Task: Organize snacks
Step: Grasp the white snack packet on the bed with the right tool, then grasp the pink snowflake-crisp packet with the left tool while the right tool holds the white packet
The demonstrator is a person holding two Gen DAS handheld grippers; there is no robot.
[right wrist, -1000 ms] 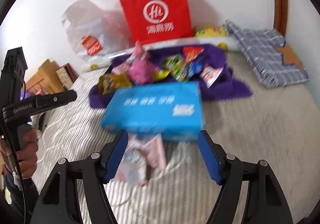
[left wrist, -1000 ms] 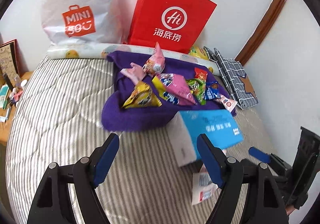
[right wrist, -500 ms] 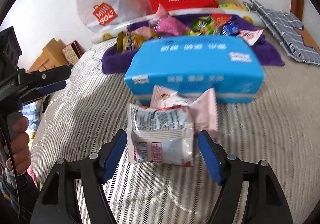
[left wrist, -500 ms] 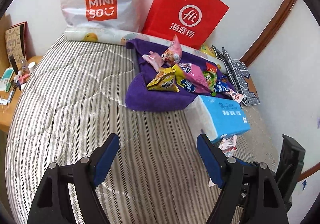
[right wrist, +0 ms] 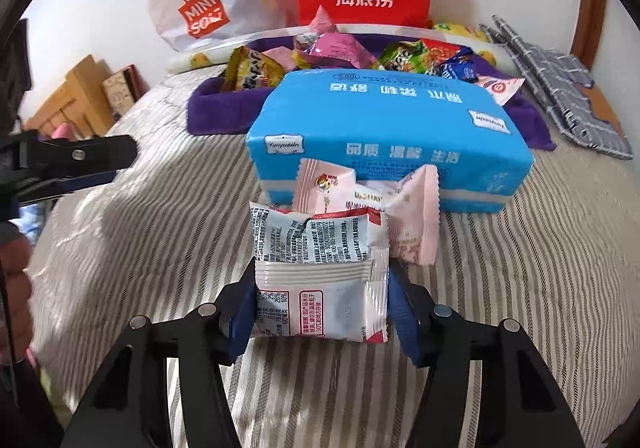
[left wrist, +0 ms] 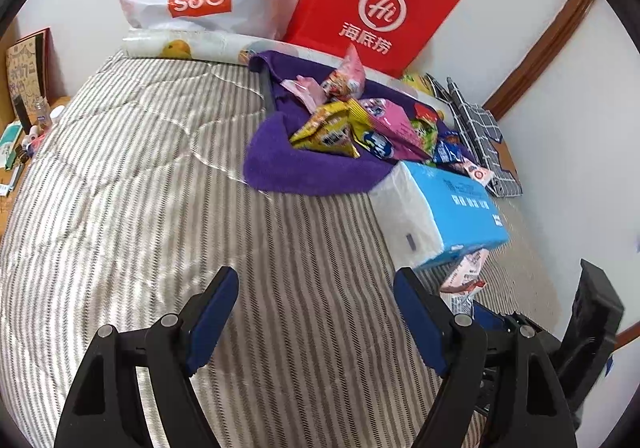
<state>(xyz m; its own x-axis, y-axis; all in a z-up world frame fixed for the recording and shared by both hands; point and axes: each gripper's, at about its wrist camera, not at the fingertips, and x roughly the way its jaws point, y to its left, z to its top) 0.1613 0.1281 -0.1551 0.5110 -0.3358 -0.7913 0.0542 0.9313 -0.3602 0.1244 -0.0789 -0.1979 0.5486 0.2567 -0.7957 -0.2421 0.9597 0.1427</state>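
Your right gripper [right wrist: 322,312] is closing across the white snack packet [right wrist: 320,276], pads seemingly touching; it's light, crinkly, slippery, so be pinching mid-body; your left gripper [left wrist: 316,316] is hovering wide, empty

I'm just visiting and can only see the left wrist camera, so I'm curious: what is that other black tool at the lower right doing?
Observer: The right gripper has a white packet between its fingers. Its jaws are closing, pads at the packet's sides.
Operator: Anything behind it?
Observer: A pink packet leans against the front of the blue tissue pack.
Operator: Which side of the white one faces the camera?
Observer: Its back, covered in small print.
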